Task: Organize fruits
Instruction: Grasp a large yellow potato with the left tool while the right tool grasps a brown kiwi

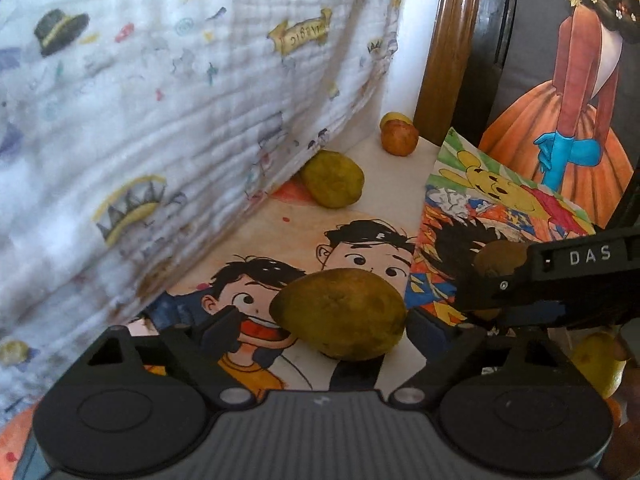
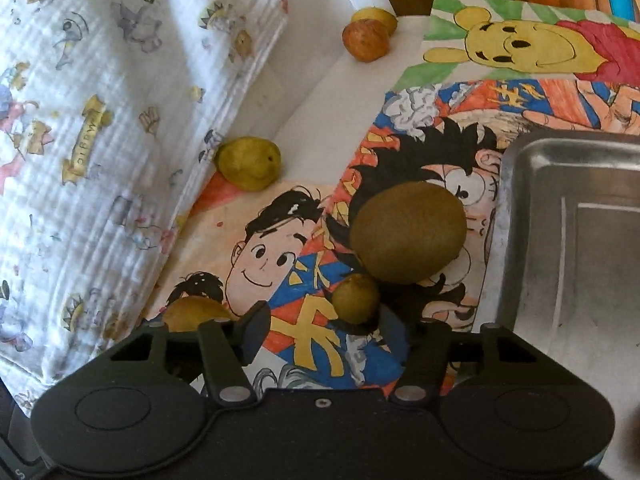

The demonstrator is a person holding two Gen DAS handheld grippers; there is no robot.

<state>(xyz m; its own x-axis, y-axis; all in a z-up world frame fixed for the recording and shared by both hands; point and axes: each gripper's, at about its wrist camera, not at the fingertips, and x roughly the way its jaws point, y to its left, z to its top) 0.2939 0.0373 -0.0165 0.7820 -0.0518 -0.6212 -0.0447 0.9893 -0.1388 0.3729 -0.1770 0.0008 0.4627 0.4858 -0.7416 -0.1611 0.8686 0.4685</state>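
The metal tray [image 2: 568,216] at the right of the right wrist view looks bare, so I judge the sorting barely begun. Fruit is scattered over the surface [image 2: 328,92]: a kiwi [image 2: 408,232] and small green fruit [image 2: 355,298] mid-frame, a pear [image 2: 249,163] by the cloth [image 2: 100,120], an apple [image 2: 366,39] upper centre. The left hand-held gripper [image 1: 320,326] stands apart around a brownish fruit [image 1: 340,314], and the right hand-held gripper [image 2: 324,326] is apart, gripping nothing.

We see a brown fuzzy kiwi [image 2: 408,234] over bright cartoon drawings [image 2: 312,280] in orange, blue and yellow. We spot a yellow bear picture [image 2: 516,46], a red-orange apple [image 2: 366,40], an olive-green pear [image 2: 249,164], a dull silver tray [image 2: 568,216] and a white cloth [image 1: 152,92] printed with gold crowns.
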